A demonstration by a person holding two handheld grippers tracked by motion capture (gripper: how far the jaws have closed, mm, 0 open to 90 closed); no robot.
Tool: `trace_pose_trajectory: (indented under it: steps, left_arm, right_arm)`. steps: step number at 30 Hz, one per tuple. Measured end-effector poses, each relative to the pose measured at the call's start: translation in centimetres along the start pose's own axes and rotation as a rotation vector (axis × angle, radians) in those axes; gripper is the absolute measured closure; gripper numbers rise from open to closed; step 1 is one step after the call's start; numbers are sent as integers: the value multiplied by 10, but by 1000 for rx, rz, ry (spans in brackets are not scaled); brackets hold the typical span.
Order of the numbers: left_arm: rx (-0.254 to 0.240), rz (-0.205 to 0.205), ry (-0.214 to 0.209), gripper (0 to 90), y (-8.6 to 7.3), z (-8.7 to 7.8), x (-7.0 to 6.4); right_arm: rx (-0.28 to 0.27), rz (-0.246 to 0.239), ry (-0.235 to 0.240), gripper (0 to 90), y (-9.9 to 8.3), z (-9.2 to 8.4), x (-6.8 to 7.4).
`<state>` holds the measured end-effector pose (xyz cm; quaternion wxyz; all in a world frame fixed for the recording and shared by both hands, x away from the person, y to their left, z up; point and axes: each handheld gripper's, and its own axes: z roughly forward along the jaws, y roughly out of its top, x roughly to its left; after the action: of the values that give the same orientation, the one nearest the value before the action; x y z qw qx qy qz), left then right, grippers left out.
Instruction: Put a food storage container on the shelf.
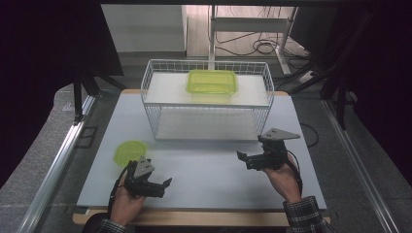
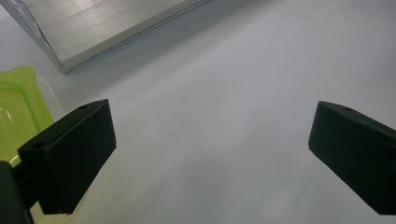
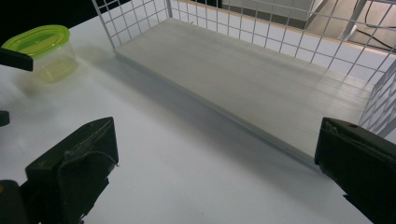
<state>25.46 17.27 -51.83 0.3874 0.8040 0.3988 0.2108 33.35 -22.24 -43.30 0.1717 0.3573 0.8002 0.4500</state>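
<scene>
High view: round green-lidded tub (image 1: 130, 152) sits on table (image 1: 209, 170), just beyond left gripper (image 1: 163, 186), far nearer than right gripper (image 1: 244, 158). Both grippers spread, empty.

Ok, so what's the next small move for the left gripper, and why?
Probably swing the left gripper left toward the round tub and line the jaws up around it. The jaws stand wide open with nothing between them, the tub sits just beside the gripper on the table, and the rack already holds a similar box on top.
</scene>
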Motion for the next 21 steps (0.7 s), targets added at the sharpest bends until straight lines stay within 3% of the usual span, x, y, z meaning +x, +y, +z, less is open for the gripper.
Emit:
trace_pose_trajectory:
  steps: [11,21]
  left_arm:
    - [2,38,-31,24,1,6,-7]
    - [8,71,-28,22,0,7,-9]
  right_arm:
    - [17,-6,8,0,-32,2,2]
    - [28,32,-3,1,-59,3,0]
